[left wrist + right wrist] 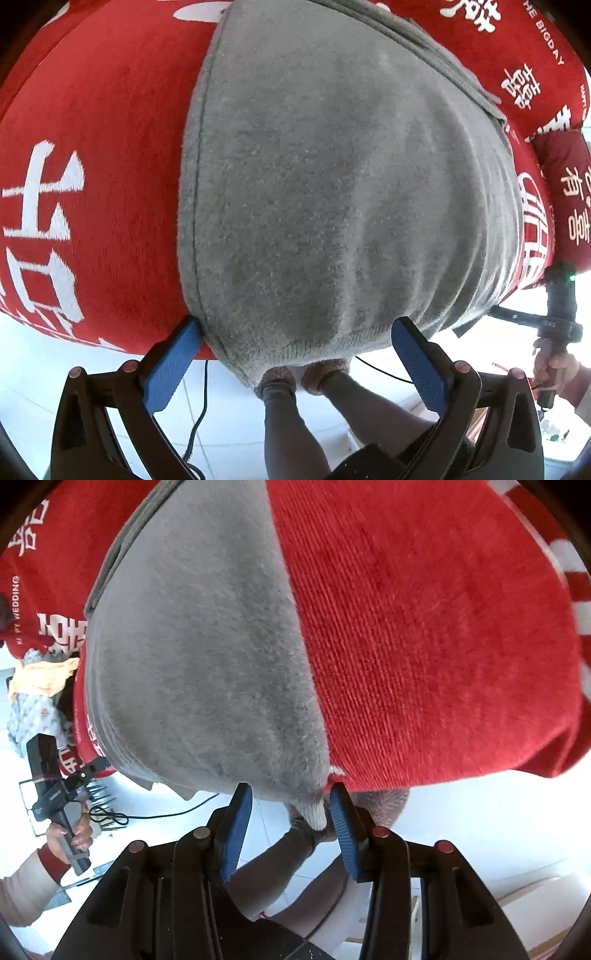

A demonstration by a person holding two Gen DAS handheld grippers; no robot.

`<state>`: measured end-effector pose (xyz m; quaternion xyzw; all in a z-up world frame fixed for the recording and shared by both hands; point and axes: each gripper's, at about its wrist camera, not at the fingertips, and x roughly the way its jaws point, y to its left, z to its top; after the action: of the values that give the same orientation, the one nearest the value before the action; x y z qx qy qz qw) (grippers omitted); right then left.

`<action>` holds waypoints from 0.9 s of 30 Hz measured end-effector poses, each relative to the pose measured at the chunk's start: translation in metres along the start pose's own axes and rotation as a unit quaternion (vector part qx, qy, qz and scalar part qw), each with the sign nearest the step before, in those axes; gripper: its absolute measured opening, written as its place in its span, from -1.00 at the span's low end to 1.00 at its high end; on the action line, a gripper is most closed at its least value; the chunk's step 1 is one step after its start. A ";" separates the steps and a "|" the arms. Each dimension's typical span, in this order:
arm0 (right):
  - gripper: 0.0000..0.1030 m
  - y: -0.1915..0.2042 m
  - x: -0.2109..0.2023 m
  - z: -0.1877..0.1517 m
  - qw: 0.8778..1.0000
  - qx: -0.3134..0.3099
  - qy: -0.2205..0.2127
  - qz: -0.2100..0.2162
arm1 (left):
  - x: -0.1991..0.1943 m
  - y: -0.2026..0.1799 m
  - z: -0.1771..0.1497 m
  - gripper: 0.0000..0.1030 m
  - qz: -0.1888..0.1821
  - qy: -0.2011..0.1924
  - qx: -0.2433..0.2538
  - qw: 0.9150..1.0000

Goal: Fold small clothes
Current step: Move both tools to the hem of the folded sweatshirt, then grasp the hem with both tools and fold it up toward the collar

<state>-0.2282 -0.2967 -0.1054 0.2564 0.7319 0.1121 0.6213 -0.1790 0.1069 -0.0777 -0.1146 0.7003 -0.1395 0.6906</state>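
Observation:
A grey knitted garment lies flat on a red cloth with white characters; its near hem hangs over the front edge. My left gripper is open, its blue pads straddling the near hem corner without closing on it. In the right wrist view the same garment lies on the red cloth. My right gripper is open around the garment's other near corner, which hangs between the pads.
The person's legs and slippers stand below the table edge on a white tiled floor with a black cable. The other hand-held gripper shows at the right in the left view and at the left in the right view. A pile of clothes lies at left.

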 end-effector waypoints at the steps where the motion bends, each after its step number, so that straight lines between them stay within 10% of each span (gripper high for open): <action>1: -0.06 -0.001 0.004 0.000 1.000 0.000 0.005 0.006 | 0.000 0.000 -0.001 0.97 -0.003 -0.001 -0.002 1.000; 12: -0.04 0.026 0.009 0.003 0.993 -0.039 0.031 0.108 | -0.005 -0.002 0.002 0.82 -0.078 0.002 -0.022 0.997; 27: -0.10 -0.001 0.024 0.001 0.993 0.039 0.038 0.107 | 0.009 -0.018 -0.001 0.66 -0.037 0.028 0.000 0.999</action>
<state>-0.2300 -0.2848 -0.1265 0.3533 0.7273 0.1591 0.5665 -0.1810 0.0870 -0.0798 -0.1363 0.7145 -0.1676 0.6654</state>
